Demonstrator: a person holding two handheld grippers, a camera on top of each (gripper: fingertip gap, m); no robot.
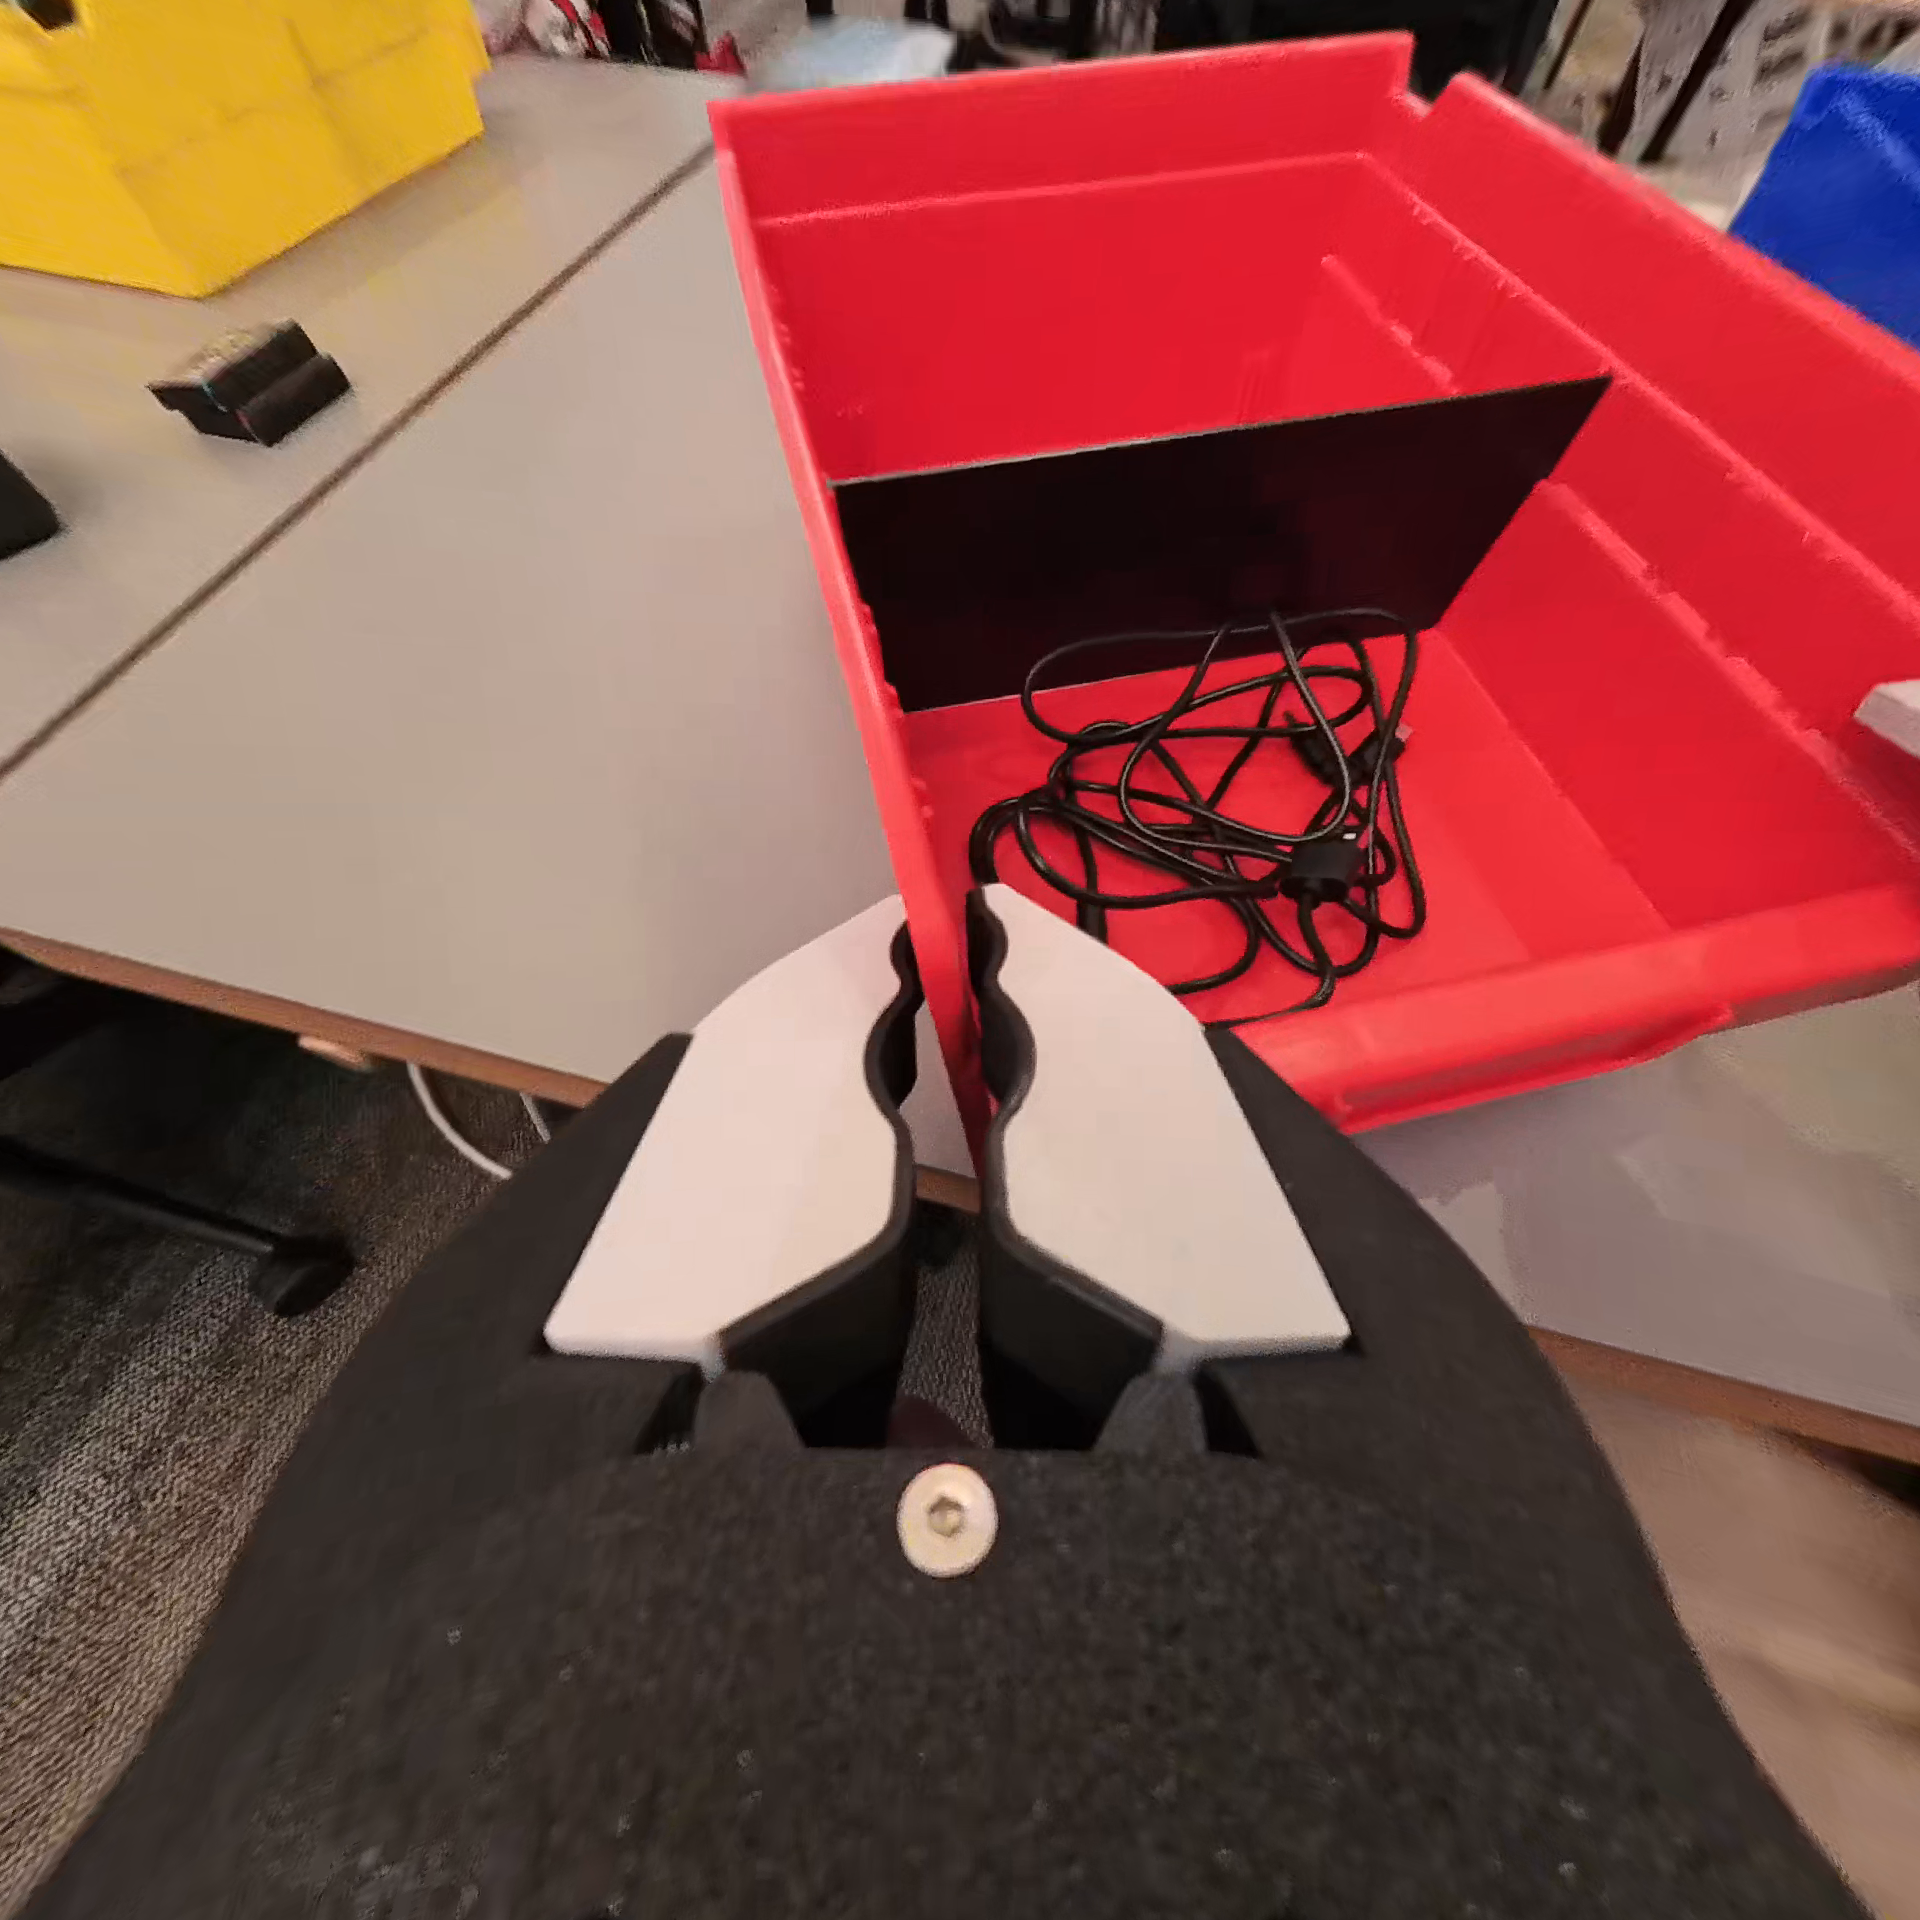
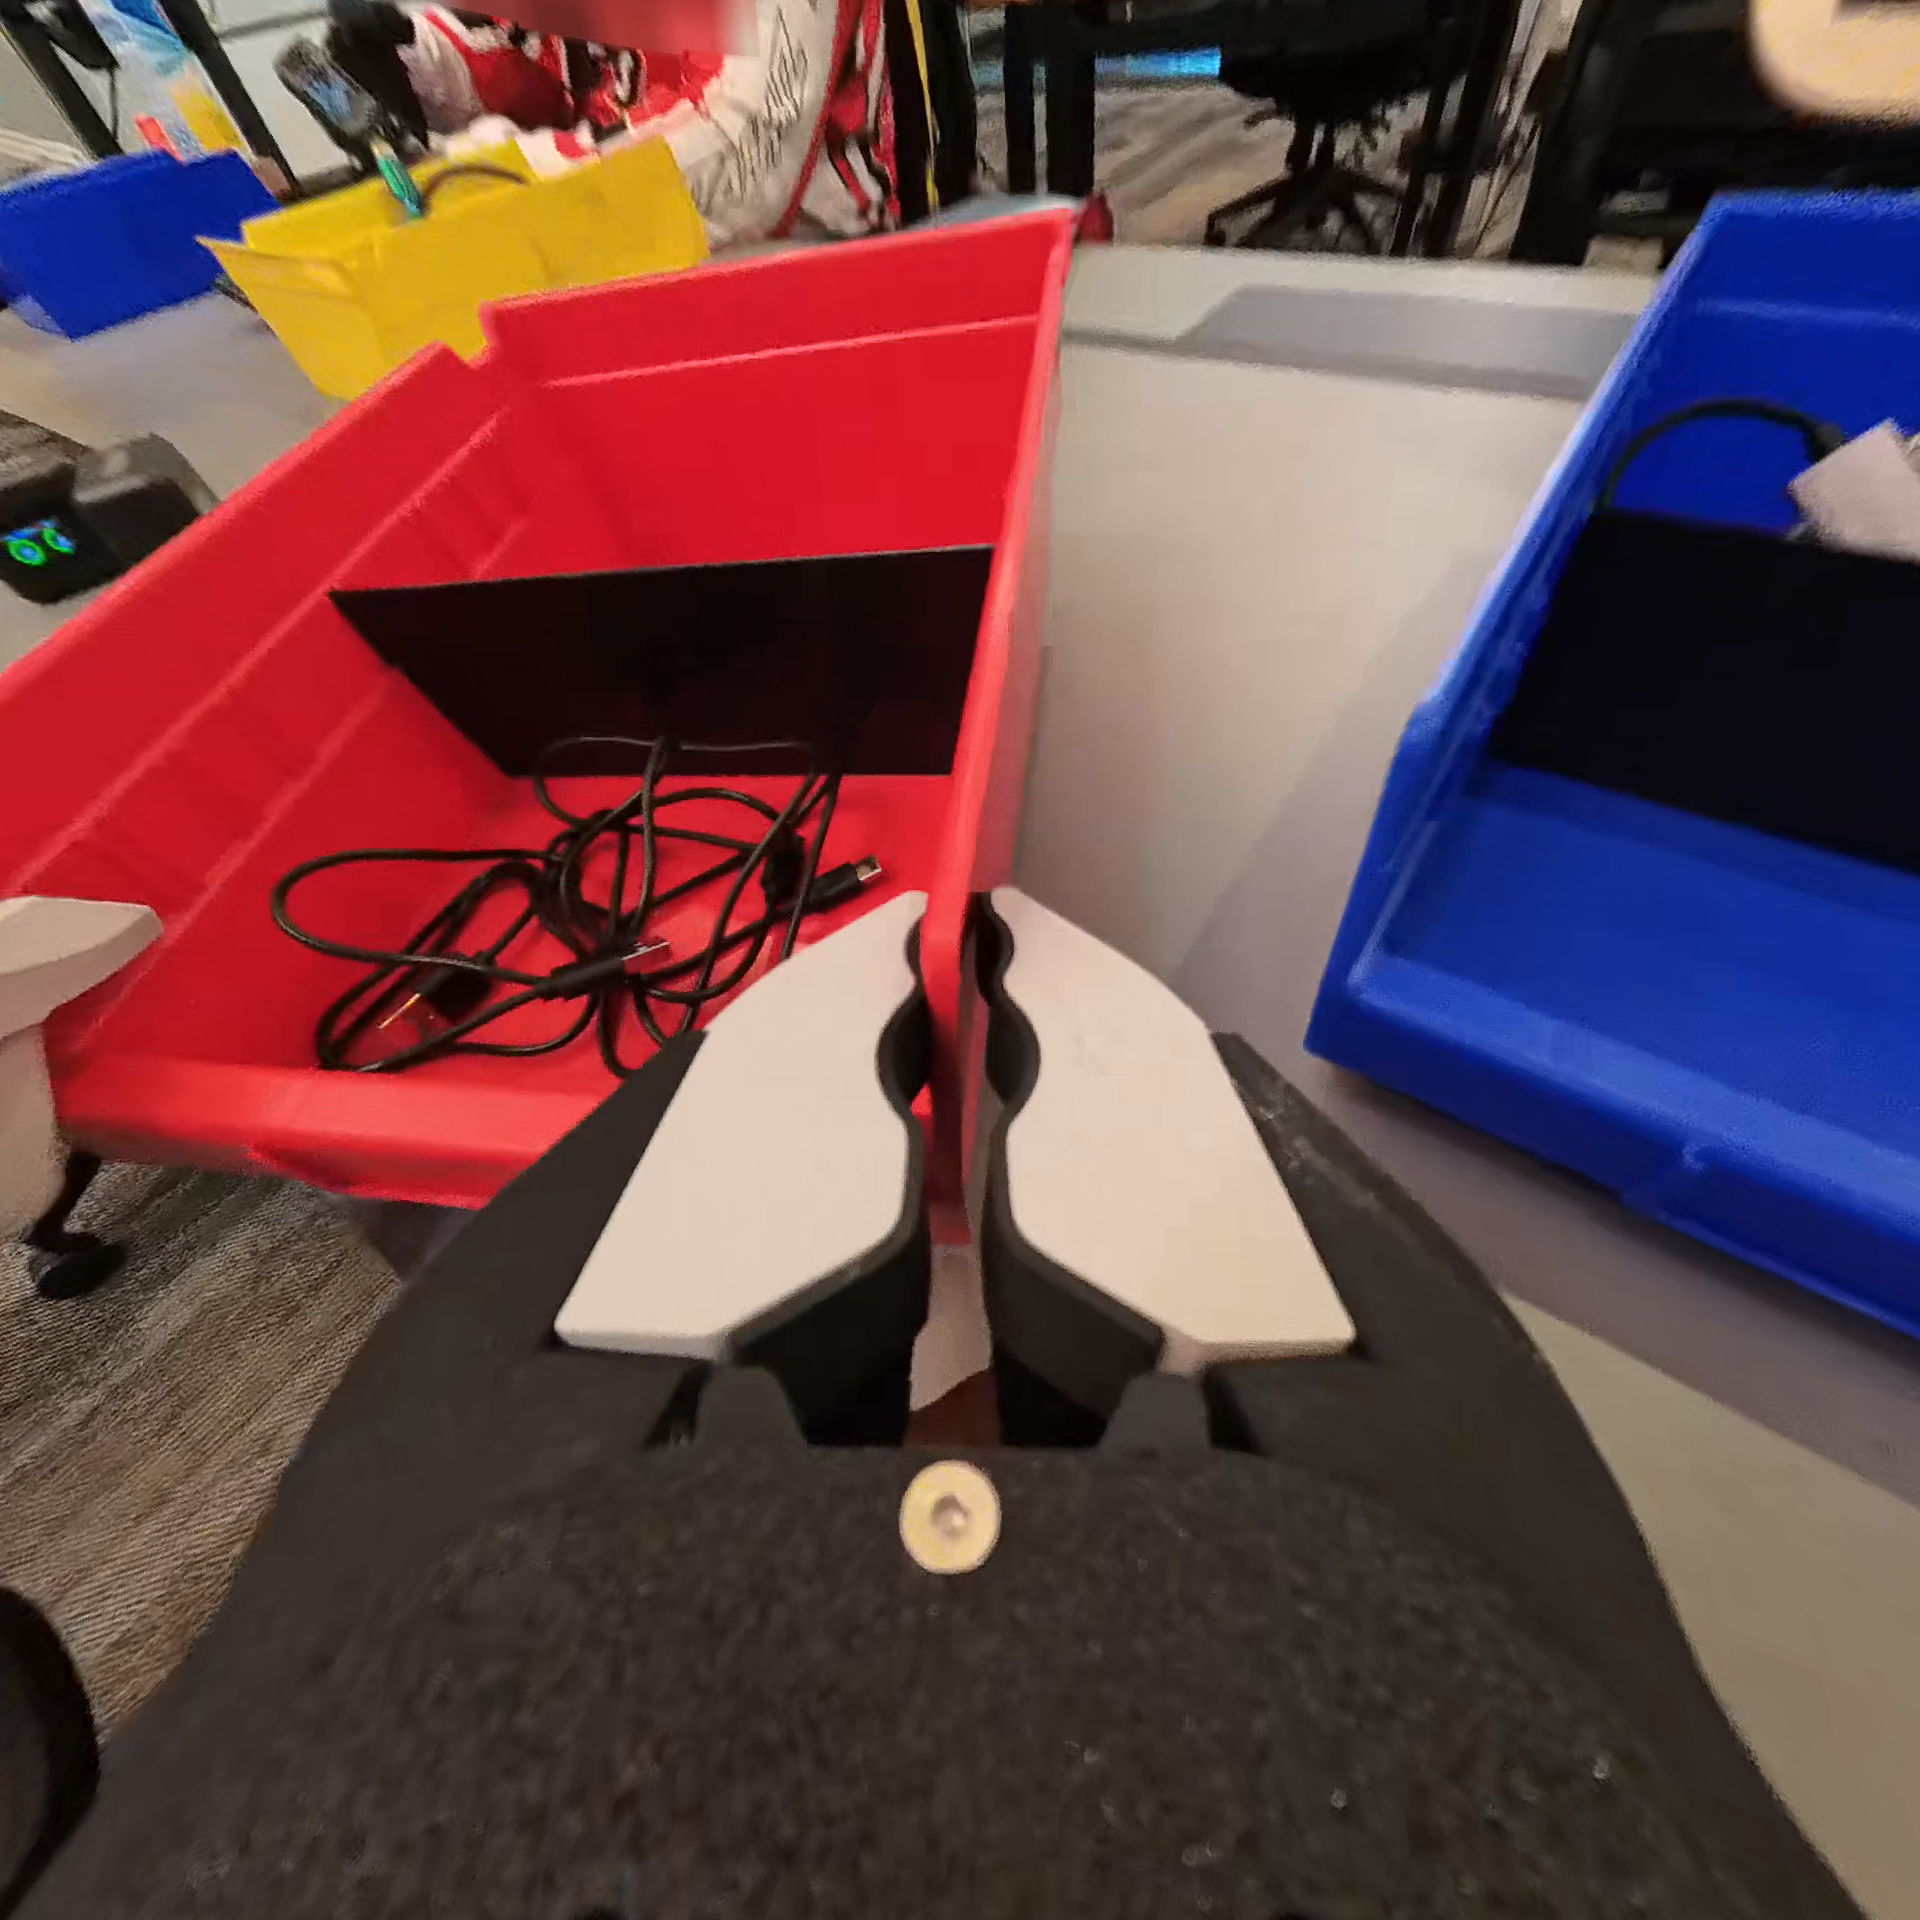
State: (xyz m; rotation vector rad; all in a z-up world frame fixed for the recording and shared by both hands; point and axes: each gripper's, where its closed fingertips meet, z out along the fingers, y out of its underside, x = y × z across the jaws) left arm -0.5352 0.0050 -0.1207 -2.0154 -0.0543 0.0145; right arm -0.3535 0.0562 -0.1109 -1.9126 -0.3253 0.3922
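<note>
A long red bin point(image 1: 1039, 312) lies on the grey table point(image 1: 468, 675), its near end at the table's front edge. A black divider point(image 1: 1143, 540) stands across its middle. A tangle of black cables point(image 1: 1226, 810) lies in the near compartment. My left gripper point(image 1: 940, 914) is shut on the bin's left side wall near the front corner. In the right wrist view, my right gripper point(image 2: 951, 909) is shut on the right side wall of the red bin point(image 2: 779, 416), beside the cables point(image 2: 582, 904) and divider point(image 2: 727, 655). Each view shows the other gripper's fingertip at its edge.
A blue bin point(image 2: 1558, 987) with a black divider stands on the table to the right of the red one. A yellow bin point(image 1: 208, 135) and a small black block point(image 1: 249, 384) sit at the far left. Carpet and chair legs lie below the table's front edge point(image 1: 468, 1049). The left gripper's tips are roughly 20 cm from the right gripper's.
</note>
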